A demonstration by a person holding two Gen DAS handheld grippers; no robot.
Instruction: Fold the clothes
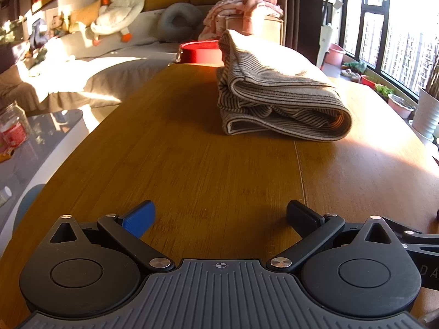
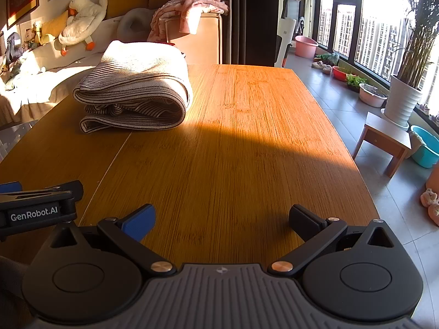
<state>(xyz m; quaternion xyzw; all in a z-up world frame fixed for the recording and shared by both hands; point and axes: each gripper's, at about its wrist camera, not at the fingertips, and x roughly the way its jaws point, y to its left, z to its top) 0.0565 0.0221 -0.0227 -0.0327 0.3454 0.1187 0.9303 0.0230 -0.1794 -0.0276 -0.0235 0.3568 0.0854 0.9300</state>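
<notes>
While both tools idle, items run thus: wooden table point(image 2: 247, 137); striped garment point(image 2: 134, 87), folded, at 10 o'clock in the right view; left gripper point(image 1: 221, 216) and right gripper point(image 2: 222, 218), jaws spread, empty. Folding seems finished; next likely needs fresh clothing.

Your two wrist views sit low at the table's point(image 1: 192, 164) near edge, facing its far edge, sharing the folded cloth point(image 2: 134, 87).

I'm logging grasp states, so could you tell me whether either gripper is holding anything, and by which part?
Nothing is held: the left gripper and right gripper both have open jaws over the table, apart from the folded striped garment.
</notes>
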